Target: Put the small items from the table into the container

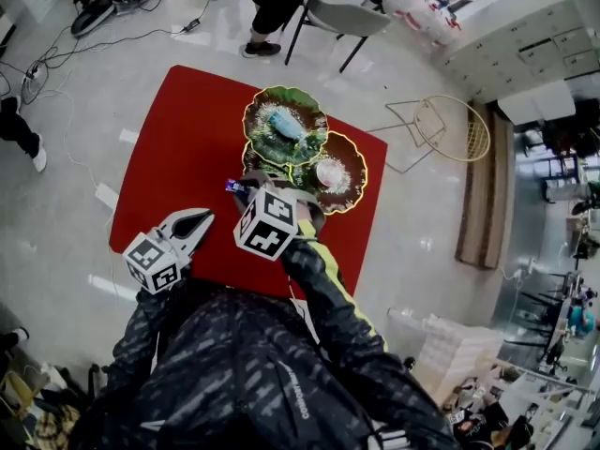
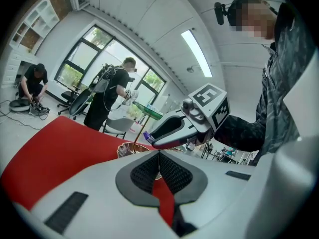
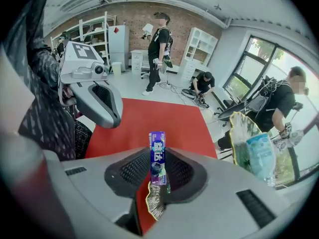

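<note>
Floor: pale and glossy (image 1: 84, 82), with cables trailing across it at the head view's upper left and a grey chair (image 1: 342, 15) beyond the counter.
Counter: red top (image 1: 183, 148), bare across its left half; the container stands on its right half.
Person: dark patterned sleeves (image 1: 244, 373) fill the bottom of the head view, with a gripper in each hand near the counter's near edge.
Container: a two-tier dish of gold-rimmed, leaf-shaped plates. The green upper plate (image 1: 251, 120) overlaps the darker lower plate (image 1: 360, 174) to its right.
Left gripper: held near level (image 1: 208, 216) at the counter's near edge, left of the right gripper and apart from the dish. Its own view shows the jaws together, pads meeting along one line with nothing between them.
Right gripper: tilted steeply down (image 1: 249, 187), with its tips just beside the near rim of the dish. The jaws are clamped on the purple pack, and a gold-rimmed patterned edge shows through the gap below the pads.
Blue-and-white packet: lies (image 1: 284, 126) in the upper plate; the right gripper view shows it again at the right edge of the picture.
Round pale item: sits (image 1: 328, 172) in the lower plate.
Purple pack: a slim stick pack (image 3: 157, 151) with white lettering, pinched at its lower half and standing up past the jaw tips. In the head view it is off the counter, just left of the lower plate.
</note>
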`<action>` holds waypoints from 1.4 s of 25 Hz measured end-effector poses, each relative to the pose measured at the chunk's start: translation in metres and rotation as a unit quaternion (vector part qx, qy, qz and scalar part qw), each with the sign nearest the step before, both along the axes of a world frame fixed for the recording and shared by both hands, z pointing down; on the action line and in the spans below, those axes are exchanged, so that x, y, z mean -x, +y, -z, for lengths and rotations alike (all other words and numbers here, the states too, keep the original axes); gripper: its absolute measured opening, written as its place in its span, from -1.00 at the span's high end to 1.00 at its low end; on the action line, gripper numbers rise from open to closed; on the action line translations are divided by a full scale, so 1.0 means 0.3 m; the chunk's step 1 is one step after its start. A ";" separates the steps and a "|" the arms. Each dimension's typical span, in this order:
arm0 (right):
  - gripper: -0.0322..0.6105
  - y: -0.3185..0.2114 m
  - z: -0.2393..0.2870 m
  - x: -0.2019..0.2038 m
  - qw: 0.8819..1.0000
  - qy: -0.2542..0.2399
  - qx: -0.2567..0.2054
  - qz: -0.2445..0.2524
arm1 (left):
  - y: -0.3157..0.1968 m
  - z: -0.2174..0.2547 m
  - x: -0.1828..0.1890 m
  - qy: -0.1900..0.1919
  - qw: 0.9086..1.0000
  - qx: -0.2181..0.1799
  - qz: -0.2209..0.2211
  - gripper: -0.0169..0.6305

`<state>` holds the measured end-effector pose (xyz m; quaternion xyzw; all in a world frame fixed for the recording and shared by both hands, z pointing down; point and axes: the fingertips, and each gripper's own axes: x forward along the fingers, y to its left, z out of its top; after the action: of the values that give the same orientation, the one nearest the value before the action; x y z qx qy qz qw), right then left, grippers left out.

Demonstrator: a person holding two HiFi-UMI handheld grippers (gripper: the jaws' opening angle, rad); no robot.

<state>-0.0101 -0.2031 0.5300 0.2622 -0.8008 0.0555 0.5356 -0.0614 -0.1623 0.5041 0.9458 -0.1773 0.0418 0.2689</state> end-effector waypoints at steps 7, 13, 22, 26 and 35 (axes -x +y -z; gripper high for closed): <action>0.61 0.028 0.073 -0.134 0.999 0.007 -0.016 -0.035 | 0.016 0.020 -0.088 0.000 1.000 -0.003 -0.024 0.91; 0.61 0.072 0.063 -0.268 0.997 0.031 -0.014 -0.066 | 0.038 0.025 -0.160 0.001 0.998 -0.009 -0.057 0.91; 0.61 0.100 0.070 -0.505 0.990 0.058 -0.015 -0.126 | 0.080 0.026 -0.250 -0.002 0.995 -0.005 -0.096 0.91; 0.61 0.090 0.066 -0.592 0.986 0.066 -0.017 -0.151 | 0.085 0.012 -0.268 -0.002 0.994 -0.005 -0.110 0.91; 0.61 0.045 0.062 -0.731 0.979 0.075 -0.017 -0.187 | 0.102 0.010 -0.297 -0.010 0.991 0.004 -0.136 0.91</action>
<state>0.2092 -0.1896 0.5115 0.4195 -0.6958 0.1214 0.5702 0.0277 -0.1316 0.5010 0.9595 -0.0497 0.0878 0.2632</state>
